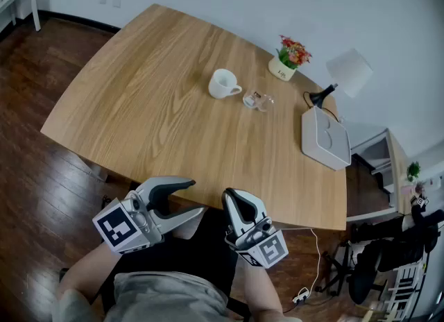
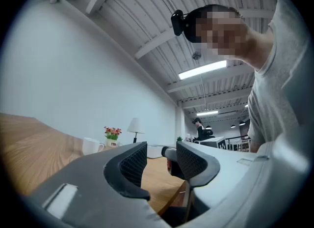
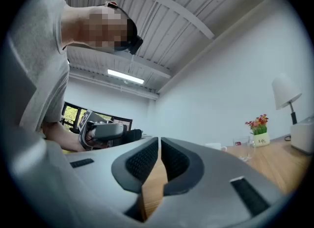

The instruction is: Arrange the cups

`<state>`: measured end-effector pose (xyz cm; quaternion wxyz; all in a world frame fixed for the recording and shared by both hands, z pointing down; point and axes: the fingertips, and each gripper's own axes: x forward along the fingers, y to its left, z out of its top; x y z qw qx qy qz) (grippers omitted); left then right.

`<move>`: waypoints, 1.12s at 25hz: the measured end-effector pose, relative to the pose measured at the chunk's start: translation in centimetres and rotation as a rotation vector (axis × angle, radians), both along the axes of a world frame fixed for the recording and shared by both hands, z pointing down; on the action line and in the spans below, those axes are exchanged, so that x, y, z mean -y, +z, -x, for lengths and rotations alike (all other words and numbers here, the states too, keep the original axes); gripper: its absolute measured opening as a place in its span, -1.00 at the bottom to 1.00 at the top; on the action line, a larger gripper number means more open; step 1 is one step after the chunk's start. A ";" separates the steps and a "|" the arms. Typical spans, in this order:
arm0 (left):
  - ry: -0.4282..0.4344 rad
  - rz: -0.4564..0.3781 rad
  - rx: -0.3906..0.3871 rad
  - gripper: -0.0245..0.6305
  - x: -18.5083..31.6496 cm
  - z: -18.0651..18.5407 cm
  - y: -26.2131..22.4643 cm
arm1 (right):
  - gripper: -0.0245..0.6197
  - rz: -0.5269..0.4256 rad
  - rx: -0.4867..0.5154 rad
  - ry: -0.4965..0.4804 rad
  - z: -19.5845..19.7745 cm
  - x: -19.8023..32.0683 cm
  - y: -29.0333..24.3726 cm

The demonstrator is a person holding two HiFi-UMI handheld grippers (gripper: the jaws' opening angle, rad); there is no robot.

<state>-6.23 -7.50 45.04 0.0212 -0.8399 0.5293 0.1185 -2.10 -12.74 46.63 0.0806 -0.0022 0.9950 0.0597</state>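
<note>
The white mug (image 1: 223, 83) and the glass cup (image 1: 258, 100) sit side by side, just apart, toward the table's (image 1: 139, 105) far edge beside a potted flower (image 1: 291, 58). Nothing is gripped yet, so the reach is probably only starting. At the near edge (well apart from the cups) the left gripper (image 1: 195, 198) is spread and empty; the right gripper (image 1: 234, 198), pressed together, must open first.

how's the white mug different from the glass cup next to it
The white mug is opaque; the glass cup is clear. The white mug looks wider than the glass cup. The white mug's handle plainly points toward the glass cup; a handle on the glass cup cannot be made out. Both stand close together on the wooden table.
</note>
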 end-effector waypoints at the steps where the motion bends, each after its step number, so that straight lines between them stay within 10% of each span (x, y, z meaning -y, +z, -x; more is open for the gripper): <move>1: -0.008 0.001 -0.005 -0.33 0.3 0.2 -0.3 | -0.88 0.001 -0.007 -0.006 -0.1 0.2 -0.3; 11: 0.014 -0.042 -0.004 -0.32 4.0 1.9 -6.4 | -0.75 0.003 -0.077 -0.037 0.2 3.1 -5.8; 14: 0.000 -0.085 0.082 -0.32 4.0 3.2 -9.6 | -0.72 0.014 -0.073 -0.041 0.1 4.3 -8.6; 16: -0.013 -0.114 0.143 -0.32 4.1 4.1 -12.0 | -0.28 0.018 -0.082 -0.056 0.6 5.0 -10.0; 28: -0.174 -0.231 0.480 -0.33 1.6 11.9 -25.5 | -0.29 -0.078 -0.105 -0.123 2.0 6.0 -16.4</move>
